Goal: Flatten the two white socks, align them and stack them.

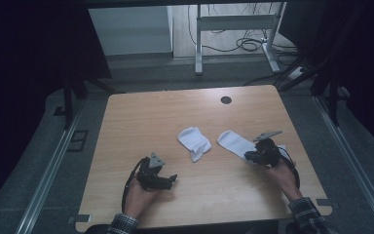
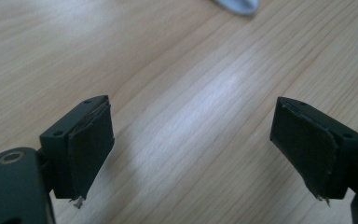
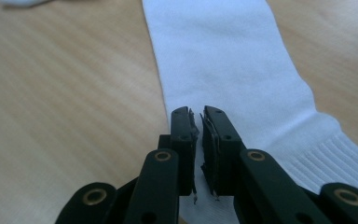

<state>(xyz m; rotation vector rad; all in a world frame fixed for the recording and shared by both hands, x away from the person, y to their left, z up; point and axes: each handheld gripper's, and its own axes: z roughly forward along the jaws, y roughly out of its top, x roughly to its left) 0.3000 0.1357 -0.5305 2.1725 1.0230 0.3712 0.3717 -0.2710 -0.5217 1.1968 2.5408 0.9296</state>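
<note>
Socks lie mid-bench: one sock (image 1: 195,141) folded, a second sock (image 1: 233,141) stretched out; the right gripper (image 3: 198,154), fingers nearly closed on nothing, hovers over it by the ribbed cuff; better to open before pinching; the left gripper (image 2: 191,149) waits open above bare bench (image 2: 177,70).

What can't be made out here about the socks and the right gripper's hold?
- Right sock: its cuff end in the high view is covered by the right gripper and hand.
- Right gripper view: jaws nearly shut over the sock; whether they pinch fabric can't be told.
- Left sock: in the left gripper view the top edge cuts off all but a tip.
</note>
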